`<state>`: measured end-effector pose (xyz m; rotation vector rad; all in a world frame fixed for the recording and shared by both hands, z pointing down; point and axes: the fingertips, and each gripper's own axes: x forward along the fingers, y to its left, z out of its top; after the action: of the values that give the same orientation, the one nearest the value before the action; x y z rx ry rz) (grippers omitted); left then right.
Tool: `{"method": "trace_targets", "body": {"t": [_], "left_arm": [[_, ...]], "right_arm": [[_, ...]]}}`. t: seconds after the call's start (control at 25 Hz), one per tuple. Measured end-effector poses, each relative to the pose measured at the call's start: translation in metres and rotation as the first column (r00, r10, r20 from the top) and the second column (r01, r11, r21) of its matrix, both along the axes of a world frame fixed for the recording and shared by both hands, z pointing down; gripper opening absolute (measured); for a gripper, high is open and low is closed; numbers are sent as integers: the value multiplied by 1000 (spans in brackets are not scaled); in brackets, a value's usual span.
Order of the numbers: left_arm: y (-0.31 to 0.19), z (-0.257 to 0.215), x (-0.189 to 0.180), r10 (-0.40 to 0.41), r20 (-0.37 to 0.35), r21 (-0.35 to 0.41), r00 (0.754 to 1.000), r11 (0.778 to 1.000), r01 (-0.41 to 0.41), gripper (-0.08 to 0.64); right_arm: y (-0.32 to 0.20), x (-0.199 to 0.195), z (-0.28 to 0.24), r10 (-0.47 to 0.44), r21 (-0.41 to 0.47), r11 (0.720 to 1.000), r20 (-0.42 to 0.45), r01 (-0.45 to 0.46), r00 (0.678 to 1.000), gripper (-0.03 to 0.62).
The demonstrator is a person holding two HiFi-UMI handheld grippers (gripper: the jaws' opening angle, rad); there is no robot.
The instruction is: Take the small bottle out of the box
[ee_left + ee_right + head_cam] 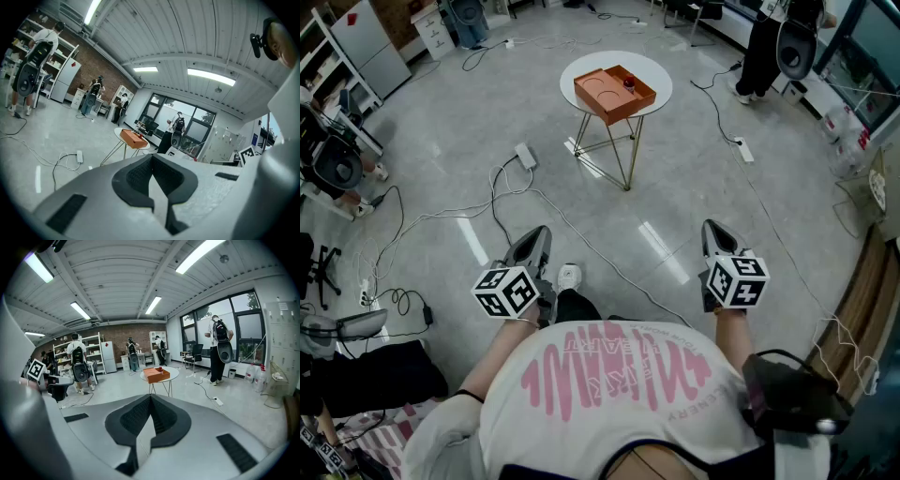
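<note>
An orange box (614, 92) sits on a small round white table (656, 70) a few steps ahead of me. Inside it, near its far right side, stands the small bottle (629, 84), dark with a red top. Both grippers hang low near my body, far from the table. My left gripper (542, 234) is shut and holds nothing. My right gripper (711, 228) is also shut and empty. The left gripper view shows its closed gripper (151, 157) with the box (133, 138) far beyond. The right gripper view shows its closed gripper (150, 397) pointing toward the box (156, 375).
Cables run over the grey floor between me and the table, with a power strip (526, 156) at the left and another (743, 150) at the right. A person (764, 47) stands at the back right. Shelves and a fridge (366, 42) line the left.
</note>
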<state>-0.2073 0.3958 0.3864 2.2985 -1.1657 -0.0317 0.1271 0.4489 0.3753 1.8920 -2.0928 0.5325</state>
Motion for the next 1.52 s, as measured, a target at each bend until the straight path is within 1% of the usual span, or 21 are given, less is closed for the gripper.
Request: {"method": "trace_targets", "body": {"t": [0.2, 0.4, 0.6, 0.72, 0.8, 1.0, 1.28, 1.4, 1.52], "left_arm": [[-15, 0, -1, 9, -4, 4, 1000, 1000, -9, 8], [-34, 0, -2, 14, -6, -1, 1000, 1000, -14, 8], [-66, 2, -3, 27, -7, -9, 1000, 1000, -27, 8], [-93, -1, -6, 36, -25, -9, 999, 999, -36, 8], [-114, -7, -6, 47, -40, 4, 998, 999, -47, 8], [-170, -30, -2, 82, -68, 43, 994, 996, -79, 8], [-238, -58, 5, 164, -75, 89, 984, 984, -157, 8], [-266, -60, 4, 186, -74, 91, 980, 980, -179, 8], [-296, -59, 1, 199, -80, 88, 977, 977, -192, 8]], "right_arm": [[-12, -1, 2, 9, 1, 1000, 7, -9, 1000, 3], [-28, -3, 5, 16, -16, 1000, 6, -15, 1000, 3], [-57, -5, 10, 41, -24, 999, 49, -40, 998, 3], [-82, -4, 7, 71, -22, 997, 75, -70, 995, 3], [-101, -5, 3, 84, -18, 996, 90, -82, 992, 3], [-145, -7, -11, 113, -6, 994, 88, -113, 990, 3], [-197, -13, -30, 163, 29, 986, 103, -167, 981, 3], [-218, -16, -34, 184, 33, 981, 115, -189, 976, 3], [-241, -21, -37, 197, 38, 979, 108, -202, 975, 3]]}}
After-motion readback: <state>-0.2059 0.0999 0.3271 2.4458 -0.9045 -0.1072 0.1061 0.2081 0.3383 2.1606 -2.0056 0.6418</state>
